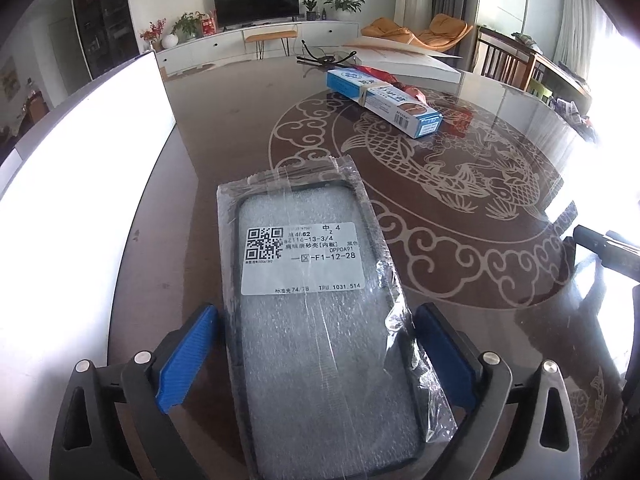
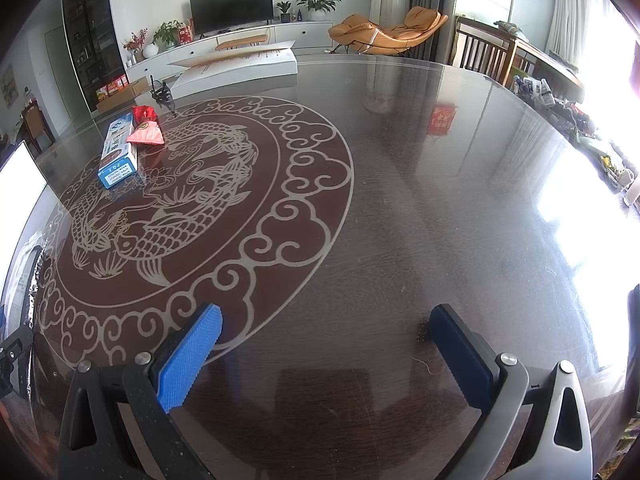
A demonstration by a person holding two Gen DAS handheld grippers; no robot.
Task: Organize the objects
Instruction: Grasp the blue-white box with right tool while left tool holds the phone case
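Note:
A black phone case in a clear plastic bag with a white label [image 1: 312,280] lies on the dark glass table [image 1: 224,128], between the blue pads of my left gripper [image 1: 316,344]. The jaws stand wide, one on each side of the bag, not pressing it. A blue and white toothpaste box [image 1: 384,102] lies farther back, with a red packet [image 1: 380,76] against it. My right gripper [image 2: 324,344] is open and empty over the bare table. The box [image 2: 118,154] and the red packet [image 2: 146,130] show at the left in the right wrist view.
A bright white flat panel [image 1: 80,184] lies at the table's left. A flat white cardboard box [image 1: 404,62] and black glasses [image 1: 324,58] lie at the far edge. Wooden chairs [image 2: 484,52] stand at the far right. The right gripper's body shows at the right edge of the left wrist view [image 1: 600,248].

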